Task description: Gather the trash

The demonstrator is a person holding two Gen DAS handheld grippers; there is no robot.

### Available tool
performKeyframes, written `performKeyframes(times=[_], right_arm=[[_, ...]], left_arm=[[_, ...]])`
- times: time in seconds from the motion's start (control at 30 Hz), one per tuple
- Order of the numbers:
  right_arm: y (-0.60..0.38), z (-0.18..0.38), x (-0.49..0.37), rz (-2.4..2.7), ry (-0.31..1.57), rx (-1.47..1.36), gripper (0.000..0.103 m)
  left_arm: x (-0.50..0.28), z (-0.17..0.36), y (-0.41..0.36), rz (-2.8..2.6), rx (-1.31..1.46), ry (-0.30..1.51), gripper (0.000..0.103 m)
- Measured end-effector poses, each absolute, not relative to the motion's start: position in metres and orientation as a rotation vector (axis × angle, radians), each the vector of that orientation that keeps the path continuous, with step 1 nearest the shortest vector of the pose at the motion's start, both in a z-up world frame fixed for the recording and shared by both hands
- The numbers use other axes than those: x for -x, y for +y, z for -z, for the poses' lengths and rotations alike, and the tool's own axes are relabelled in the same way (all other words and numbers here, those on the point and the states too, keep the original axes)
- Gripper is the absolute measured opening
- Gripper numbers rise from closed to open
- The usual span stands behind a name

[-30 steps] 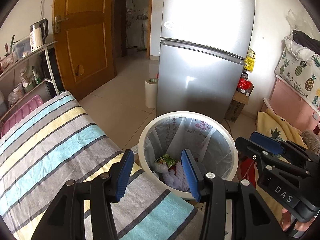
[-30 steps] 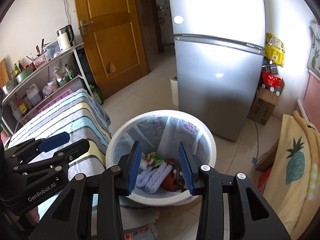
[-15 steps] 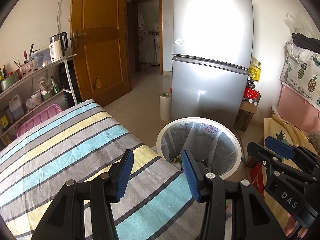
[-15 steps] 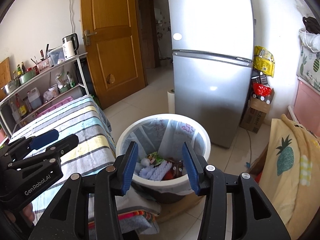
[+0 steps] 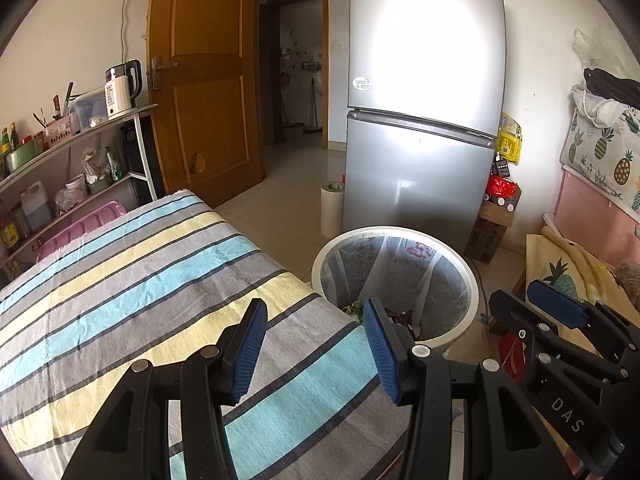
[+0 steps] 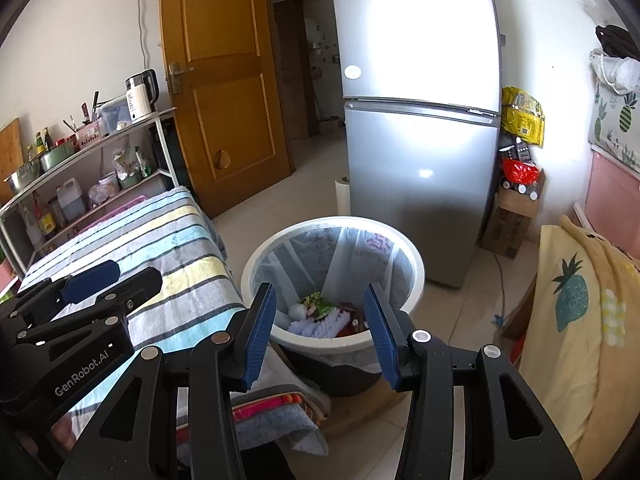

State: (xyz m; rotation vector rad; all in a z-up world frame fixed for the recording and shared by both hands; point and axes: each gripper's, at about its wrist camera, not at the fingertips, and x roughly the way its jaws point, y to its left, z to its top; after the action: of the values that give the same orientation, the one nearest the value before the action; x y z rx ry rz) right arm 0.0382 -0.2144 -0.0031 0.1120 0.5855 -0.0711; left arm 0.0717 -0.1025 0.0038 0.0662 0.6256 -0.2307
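A round white trash bin (image 6: 416,276) with a clear liner stands on the floor beside the striped table; it also shows in the left wrist view (image 5: 474,292). Several pieces of trash (image 6: 320,316) lie inside it: a green wrapper, pale crumpled stuff, something red. My left gripper (image 5: 314,346) is open and empty above the striped cloth (image 5: 120,280), back from the bin. My right gripper (image 6: 320,334) is open and empty, above and in front of the bin. Each gripper shows at the edge of the other's view.
A silver fridge (image 5: 420,120) stands behind the bin, with a paper roll (image 5: 332,208) and a cardboard box (image 5: 490,232) at its sides. A shelf rack (image 5: 80,160) with a kettle is on the left. A pineapple-print yellow cloth (image 6: 580,308) hangs on the right. Folded cloths (image 6: 276,408) lie under the table edge.
Both grippers have pulled back and up from the bin, which now looks smaller and farther. More of the striped table shows under the left gripper. Both stay open and empty.
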Motion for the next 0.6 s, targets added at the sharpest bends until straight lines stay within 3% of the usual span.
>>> performKeyframes(times=[0.6], right_arm=[[-0.2167,0.0022,-0.0321,0.082,0.578,-0.117,0.047]], left_arm=[[-0.0725,-0.0010,-0.1036,0.220,-0.068,0.643,0.050]])
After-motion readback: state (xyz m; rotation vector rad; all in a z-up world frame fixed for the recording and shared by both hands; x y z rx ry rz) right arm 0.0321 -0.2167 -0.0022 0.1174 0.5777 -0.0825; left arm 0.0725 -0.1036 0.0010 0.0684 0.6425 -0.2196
